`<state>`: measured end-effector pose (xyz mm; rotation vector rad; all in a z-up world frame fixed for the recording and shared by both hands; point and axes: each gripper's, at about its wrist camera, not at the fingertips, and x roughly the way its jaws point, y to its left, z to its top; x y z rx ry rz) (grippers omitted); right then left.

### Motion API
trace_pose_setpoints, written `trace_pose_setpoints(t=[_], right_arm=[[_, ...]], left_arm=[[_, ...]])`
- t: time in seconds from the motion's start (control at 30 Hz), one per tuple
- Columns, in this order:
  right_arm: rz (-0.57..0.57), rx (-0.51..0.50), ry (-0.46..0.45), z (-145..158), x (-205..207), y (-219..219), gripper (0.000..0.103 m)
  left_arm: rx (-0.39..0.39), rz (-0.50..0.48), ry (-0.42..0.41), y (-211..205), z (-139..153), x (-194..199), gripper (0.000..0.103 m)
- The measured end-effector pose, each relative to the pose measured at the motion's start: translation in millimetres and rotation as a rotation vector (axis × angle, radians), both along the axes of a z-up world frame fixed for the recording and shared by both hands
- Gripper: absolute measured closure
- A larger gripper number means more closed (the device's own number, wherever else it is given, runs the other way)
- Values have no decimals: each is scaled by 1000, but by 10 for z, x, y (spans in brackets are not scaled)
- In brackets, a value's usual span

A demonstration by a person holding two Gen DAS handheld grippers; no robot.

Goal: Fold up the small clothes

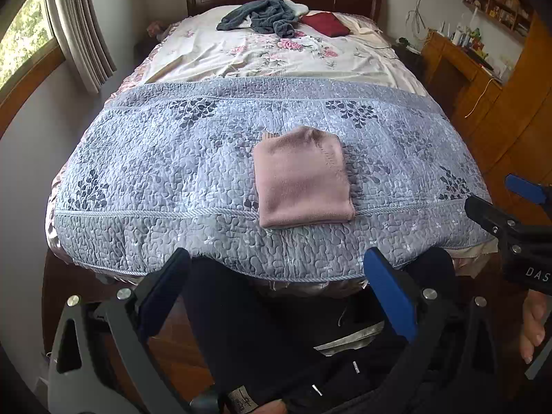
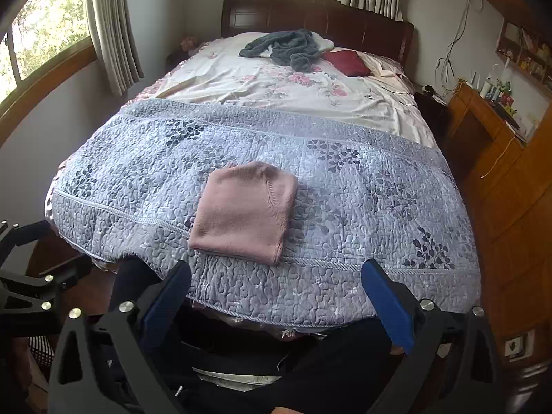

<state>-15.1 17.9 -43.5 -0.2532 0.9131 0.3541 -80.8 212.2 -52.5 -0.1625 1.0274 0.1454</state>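
Note:
A pink garment (image 1: 303, 179) (image 2: 245, 210) lies folded into a neat square on the blue-grey quilt (image 1: 155, 158) (image 2: 362, 207), close to the foot edge of the bed. My left gripper (image 1: 279, 272) hangs open just off that edge, short of the garment and holding nothing. My right gripper (image 2: 277, 279) is likewise open and empty, a little to the garment's right. Each gripper also shows in the other's view, the right gripper (image 1: 500, 196) at the right edge and the left gripper (image 2: 41, 252) at the left edge.
A crumpled grey garment (image 1: 265, 17) and a dark red cushion (image 1: 324, 22) lie near the headboard on the floral sheet (image 1: 258, 58). A wooden desk (image 1: 459, 69) and cabinet stand on the right, a curtained window (image 1: 27, 34) on the left. A person's dark trousers (image 1: 258, 338) fill the view below.

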Motion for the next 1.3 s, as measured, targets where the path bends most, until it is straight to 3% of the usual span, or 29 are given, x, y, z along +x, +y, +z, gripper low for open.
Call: trace_pose_setpoints(t=[1.3], right_arm=[[-7,27,-29,15,19,5,4]], left_arm=[[3,-6,-17,31,19,46,4]])
